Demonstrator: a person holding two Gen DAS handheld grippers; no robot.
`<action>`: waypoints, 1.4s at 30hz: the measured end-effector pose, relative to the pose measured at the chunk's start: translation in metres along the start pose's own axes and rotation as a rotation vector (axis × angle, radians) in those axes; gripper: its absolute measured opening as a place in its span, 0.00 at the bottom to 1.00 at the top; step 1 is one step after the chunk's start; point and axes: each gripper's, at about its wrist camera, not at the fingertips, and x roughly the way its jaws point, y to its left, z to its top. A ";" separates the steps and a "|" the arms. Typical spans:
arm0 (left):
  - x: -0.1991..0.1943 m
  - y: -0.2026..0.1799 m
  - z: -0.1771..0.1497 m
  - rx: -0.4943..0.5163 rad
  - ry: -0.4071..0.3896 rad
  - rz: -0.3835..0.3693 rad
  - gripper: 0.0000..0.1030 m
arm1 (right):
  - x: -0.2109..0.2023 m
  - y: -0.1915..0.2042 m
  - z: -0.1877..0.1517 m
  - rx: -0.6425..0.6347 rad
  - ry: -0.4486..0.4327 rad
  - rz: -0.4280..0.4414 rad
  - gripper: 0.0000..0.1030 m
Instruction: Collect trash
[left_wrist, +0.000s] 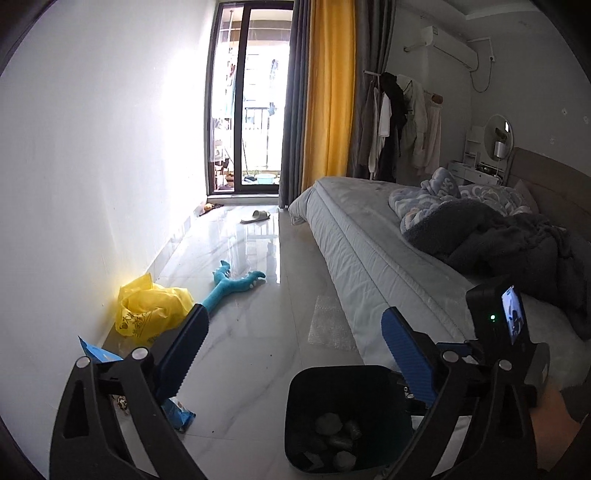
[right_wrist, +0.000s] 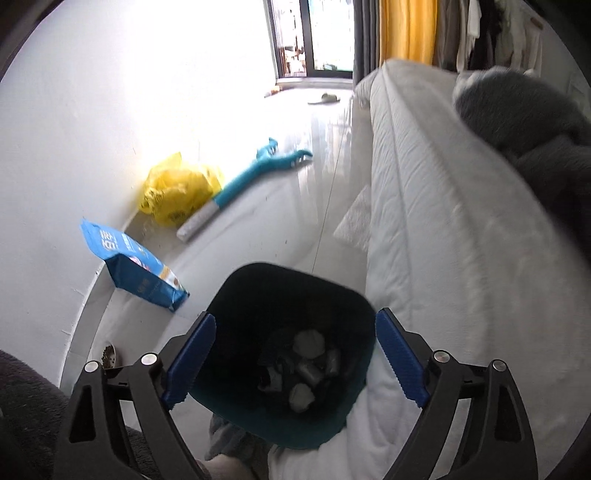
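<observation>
A dark bin (right_wrist: 258, 295) stands on the floor beside the bed, with several crumpled pieces of trash (right_wrist: 310, 345) inside; it also shows in the left wrist view (left_wrist: 332, 380). My right gripper (right_wrist: 295, 360) is open and empty, its jaws spread right above the bin's mouth. My left gripper (left_wrist: 295, 354) is open and empty, higher up and left of the bin. A yellow plastic bag (left_wrist: 151, 308) and a blue packet (right_wrist: 129, 264) lie by the left wall. A clear bubble-wrap sheet (left_wrist: 330, 323) lies at the bed's foot edge.
A teal plush toy (left_wrist: 229, 286) lies on the tiled floor past the bag. The bed (left_wrist: 369, 236) with blankets fills the right. A slipper (left_wrist: 255, 216) lies near the balcony door. A small patterned object (right_wrist: 109, 356) sits by the wall. The other hand-held unit (left_wrist: 502, 321) shows at right.
</observation>
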 end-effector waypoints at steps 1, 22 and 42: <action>-0.005 -0.006 0.002 0.001 -0.017 -0.003 0.95 | -0.009 -0.003 0.000 0.003 -0.020 -0.001 0.88; -0.027 -0.107 -0.014 0.129 -0.056 -0.054 0.97 | -0.226 -0.130 -0.080 0.167 -0.425 -0.264 0.97; -0.043 -0.142 -0.052 0.116 0.024 -0.105 0.97 | -0.289 -0.174 -0.178 0.197 -0.484 -0.270 0.97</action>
